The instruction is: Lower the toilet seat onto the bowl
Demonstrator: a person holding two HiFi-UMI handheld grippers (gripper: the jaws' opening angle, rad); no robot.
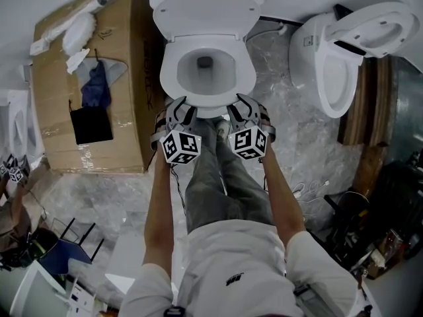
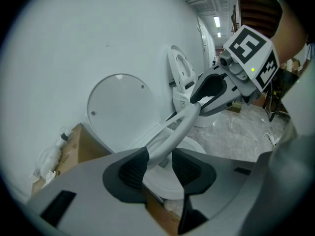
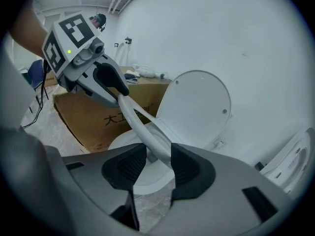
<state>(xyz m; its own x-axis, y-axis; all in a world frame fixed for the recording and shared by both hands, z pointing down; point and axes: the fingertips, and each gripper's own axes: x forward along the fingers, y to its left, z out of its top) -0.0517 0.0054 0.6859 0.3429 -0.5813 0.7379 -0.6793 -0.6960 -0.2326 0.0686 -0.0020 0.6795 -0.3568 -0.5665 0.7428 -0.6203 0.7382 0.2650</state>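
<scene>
- Grey marbled floor [image 1: 291, 137] and a plain white wall surrounded the white ceramic toilet bowl [image 1: 221, 78] at the upper centre of the head view.
- Its white plastic lid [image 1: 205, 8] stood upright at the top, out of the seat's path.
- The white oval plastic toilet seat [image 2: 167, 134] hung tilted just over the bowl and apparently had not yet come to rest on it.
- The left gripper [image 2: 160, 163] and right gripper [image 3: 158, 163] met the seat's front edge side by side, probably so that it would come down level.
- The right fingers clamped the ring. The left fingers sat narrowly around it, one pad touching, and looked slack.
- A brown cardboard box [image 1: 125, 65] at the left stood clear of the toilet.
</scene>
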